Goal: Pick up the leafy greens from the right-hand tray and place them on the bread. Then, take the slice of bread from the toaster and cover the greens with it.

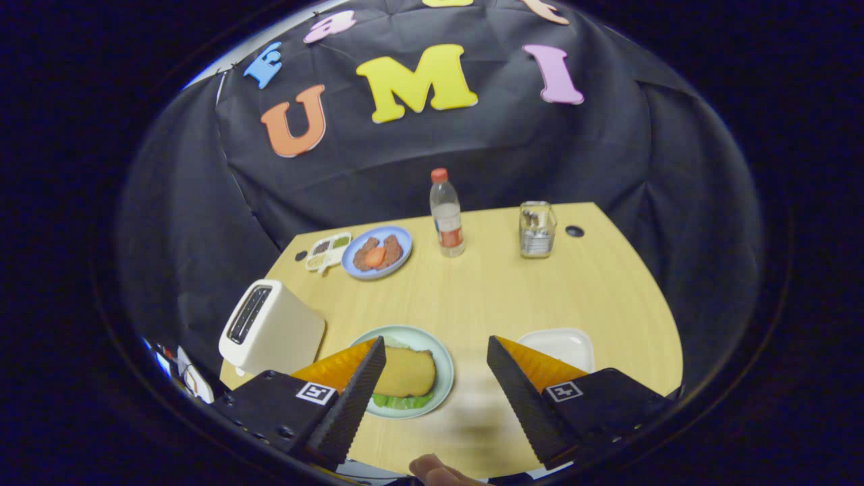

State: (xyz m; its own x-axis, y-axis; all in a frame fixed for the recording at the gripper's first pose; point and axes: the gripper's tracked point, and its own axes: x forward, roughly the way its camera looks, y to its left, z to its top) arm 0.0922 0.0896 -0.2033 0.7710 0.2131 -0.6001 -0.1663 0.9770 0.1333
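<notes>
My gripper (436,391) hangs open above the near side of the wooden table (499,290), nothing between its fingers. Just ahead of the left finger (354,395) a pale green plate (442,351) carries a slice of bread (403,372). Leafy greens (401,401) peek out from under that slice at its near edge. The white toaster (270,331) stands left of the plate, its slot dark. Beyond the right finger (523,395) lies a white tray (563,345), bare on the part I can see.
At the back of the table stand a water bottle (446,214) with a red cap and a glass jar (537,229). A blue plate (378,252) with food and a small divided dish (327,250) sit back left. A fingertip (432,470) shows below the fingers.
</notes>
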